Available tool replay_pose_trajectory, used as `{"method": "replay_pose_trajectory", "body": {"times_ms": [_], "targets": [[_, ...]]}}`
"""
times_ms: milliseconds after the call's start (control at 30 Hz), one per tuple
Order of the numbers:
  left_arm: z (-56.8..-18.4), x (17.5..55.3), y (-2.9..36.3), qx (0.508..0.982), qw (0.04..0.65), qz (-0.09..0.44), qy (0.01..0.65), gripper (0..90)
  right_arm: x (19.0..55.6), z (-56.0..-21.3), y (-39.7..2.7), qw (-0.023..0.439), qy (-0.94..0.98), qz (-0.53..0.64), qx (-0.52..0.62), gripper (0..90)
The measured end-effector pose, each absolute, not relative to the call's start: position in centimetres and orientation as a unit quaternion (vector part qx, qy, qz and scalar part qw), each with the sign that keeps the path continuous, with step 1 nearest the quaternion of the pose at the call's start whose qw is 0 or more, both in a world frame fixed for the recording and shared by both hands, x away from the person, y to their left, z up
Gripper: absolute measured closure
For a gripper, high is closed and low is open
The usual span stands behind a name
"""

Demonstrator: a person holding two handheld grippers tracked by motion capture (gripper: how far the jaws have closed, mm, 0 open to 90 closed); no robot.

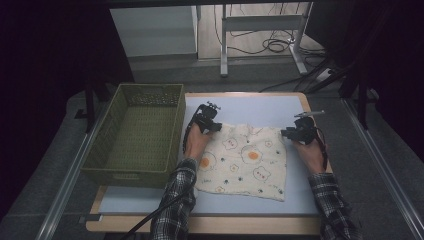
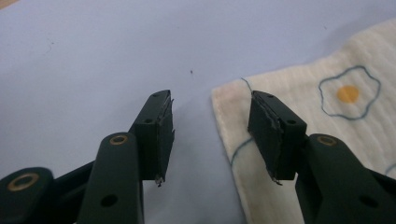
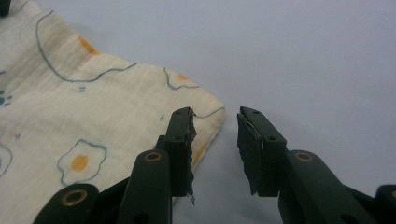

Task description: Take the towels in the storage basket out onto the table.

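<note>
A cream cloth (image 1: 245,160) printed with fried eggs lies flat on the pale blue mat (image 1: 260,107). My left gripper (image 1: 209,126) is at its far left corner. In the left gripper view the left gripper (image 2: 211,100) is open and straddles the cloth (image 2: 327,121) edge, one jaw over bare mat and the other over fabric. My right gripper (image 1: 296,133) is at the far right corner. Seen from the right gripper view, the right gripper (image 3: 215,116) is also open, with the corner of the cloth (image 3: 93,116) lying between its jaws and no pad pressing on it.
A green woven basket (image 1: 135,135) stands along the left side of the table, close to the left hand. Bare mat runs beyond the cloth's far edge and along its near edge. Table legs and cables sit on the floor behind.
</note>
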State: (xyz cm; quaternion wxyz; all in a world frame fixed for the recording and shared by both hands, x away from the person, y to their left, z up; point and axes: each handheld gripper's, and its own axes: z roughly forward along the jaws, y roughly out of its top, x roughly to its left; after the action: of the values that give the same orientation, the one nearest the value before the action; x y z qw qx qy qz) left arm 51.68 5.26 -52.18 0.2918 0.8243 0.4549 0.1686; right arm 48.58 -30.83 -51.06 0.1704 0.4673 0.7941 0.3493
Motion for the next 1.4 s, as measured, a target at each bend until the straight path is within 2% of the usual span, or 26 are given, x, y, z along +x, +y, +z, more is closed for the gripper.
{"method": "replay_pose_trajectory", "body": {"times_ms": [100,200,300,333,367,433,500,533,567,633,933,1067,1400], "targets": [[-52.4,51.9,5.1,0.824,0.289,0.179,0.453,47.7,49.0,-51.1,-30.8,0.175,0.79,0.352,0.47,65.3],[-52.6,52.1,5.1,0.82,0.294,0.182,0.456,41.4,49.4,-51.0,-30.5,0.183,0.786,0.354,0.472,56.3],[-52.9,52.4,5.5,0.814,0.308,0.169,0.462,37.8,49.9,-51.2,-29.9,0.184,0.795,0.344,0.465,54.5],[-53.0,52.5,5.7,0.811,0.317,0.157,0.465,38.9,50.0,-51.4,-29.5,0.186,0.799,0.337,0.463,54.4],[-53.1,52.5,5.9,0.808,0.325,0.149,0.468,43.8,50.1,-51.6,-29.2,0.189,0.804,0.329,0.459,54.8],[-53.1,52.3,5.9,0.806,0.331,0.151,0.468,47.1,50.1,-51.8,-28.8,0.195,0.806,0.327,0.454,61.5],[-53.1,52.1,5.8,0.804,0.333,0.148,0.469,57.2,50.1,-51.8,-28.6,0.189,0.803,0.329,0.46,73.7],[-53.1,52.0,5.8,0.804,0.336,0.143,0.469,66.3,50.1,-51.7,-28.5,0.184,0.804,0.328,0.461,84.1],[-53.0,52.0,5.8,0.804,0.339,0.138,0.469,70.5,50.1,-51.6,-28.5,0.178,0.806,0.329,0.459,86.0],[-53.0,51.9,5.7,0.81,0.344,0.126,0.458,86.4,50.1,-51.5,-28.3,0.179,0.811,0.322,0.455,87.4],[-52.1,52.4,6.0,0.788,0.347,0.188,0.473,88.6,52.8,-50.2,-29.4,0.206,0.799,0.317,0.468,87.8],[-51.8,52.5,6.4,0.781,0.348,0.191,0.482,88.6,53.7,-49.5,-29.3,0.196,0.791,0.332,0.474,87.8],[-50.6,49.8,6.5,0.783,0.339,0.208,0.478,88.5,50.9,-49.1,-29.5,0.19,0.803,0.34,0.451,87.4]]}}
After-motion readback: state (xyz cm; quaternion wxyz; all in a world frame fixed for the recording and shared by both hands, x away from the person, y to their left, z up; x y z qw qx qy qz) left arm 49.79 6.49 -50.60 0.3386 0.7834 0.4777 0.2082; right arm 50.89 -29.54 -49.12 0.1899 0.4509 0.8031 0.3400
